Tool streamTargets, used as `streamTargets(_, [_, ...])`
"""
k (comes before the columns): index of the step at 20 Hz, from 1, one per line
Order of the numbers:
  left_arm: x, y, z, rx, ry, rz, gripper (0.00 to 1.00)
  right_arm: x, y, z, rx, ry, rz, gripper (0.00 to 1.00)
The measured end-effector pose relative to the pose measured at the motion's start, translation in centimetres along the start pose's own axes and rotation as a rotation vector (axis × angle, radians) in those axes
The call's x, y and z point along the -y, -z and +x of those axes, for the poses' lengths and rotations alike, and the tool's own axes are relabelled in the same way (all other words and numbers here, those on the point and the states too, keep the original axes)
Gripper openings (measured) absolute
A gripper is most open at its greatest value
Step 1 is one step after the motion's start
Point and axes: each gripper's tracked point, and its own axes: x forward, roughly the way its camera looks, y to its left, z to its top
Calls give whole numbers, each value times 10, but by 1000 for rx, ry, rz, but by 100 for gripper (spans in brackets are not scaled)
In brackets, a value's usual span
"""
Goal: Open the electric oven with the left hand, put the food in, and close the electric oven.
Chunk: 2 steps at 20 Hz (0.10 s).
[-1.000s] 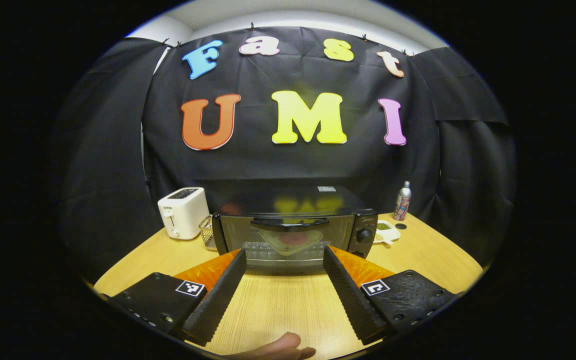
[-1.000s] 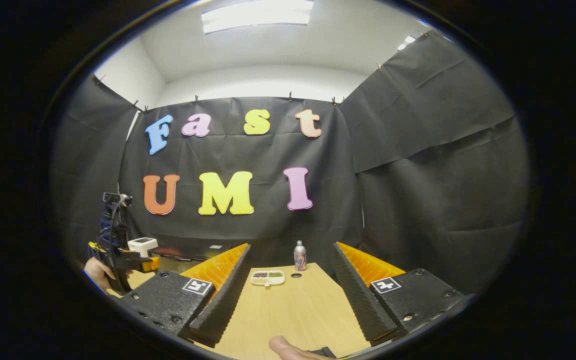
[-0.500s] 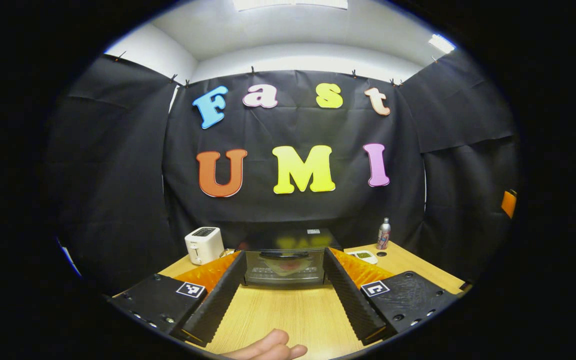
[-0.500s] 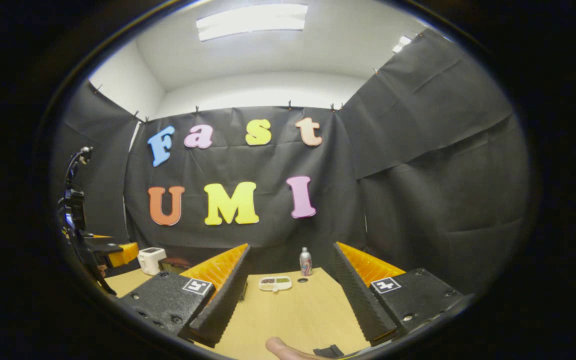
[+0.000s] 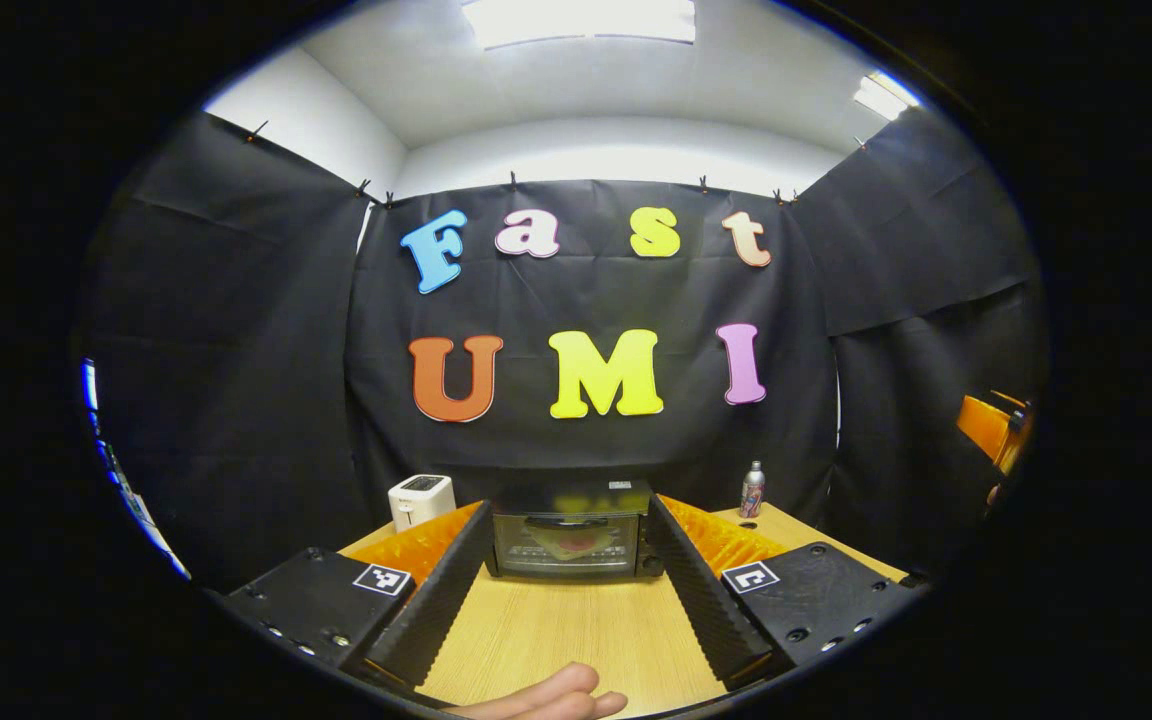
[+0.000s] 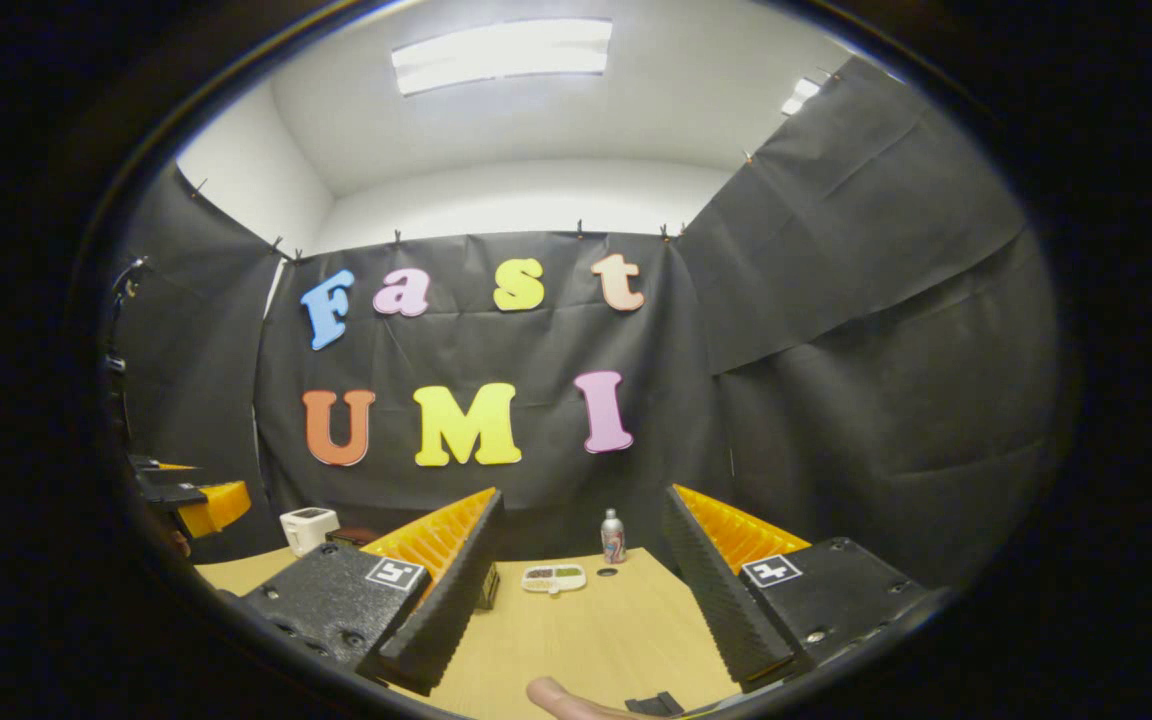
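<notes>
toaster (image 5: 421, 498) beside oven (image 5: 568, 530)

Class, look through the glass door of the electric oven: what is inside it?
Through the shut door of the electric oven, a pale plate with something reddish sits on the rack. What food it is cannot be told; the oven's depths are dim.

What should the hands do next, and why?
Probably just rest and stop. The oven door looks shut with the food seen through its glass, and both the left gripper and right gripper are open, holding nothing, away from it.
</notes>
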Motion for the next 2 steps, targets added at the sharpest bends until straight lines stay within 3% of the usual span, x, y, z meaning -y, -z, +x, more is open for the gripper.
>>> streamTargets(1, [2, 0, 0, 1, 3, 6, 89, 0, -1, 1, 0, 0, -2, 96])
streamTargets(2, [3, 2, -1, -5, 4, 6, 89, 0, 0, 0, -1, 0, -2, 95])
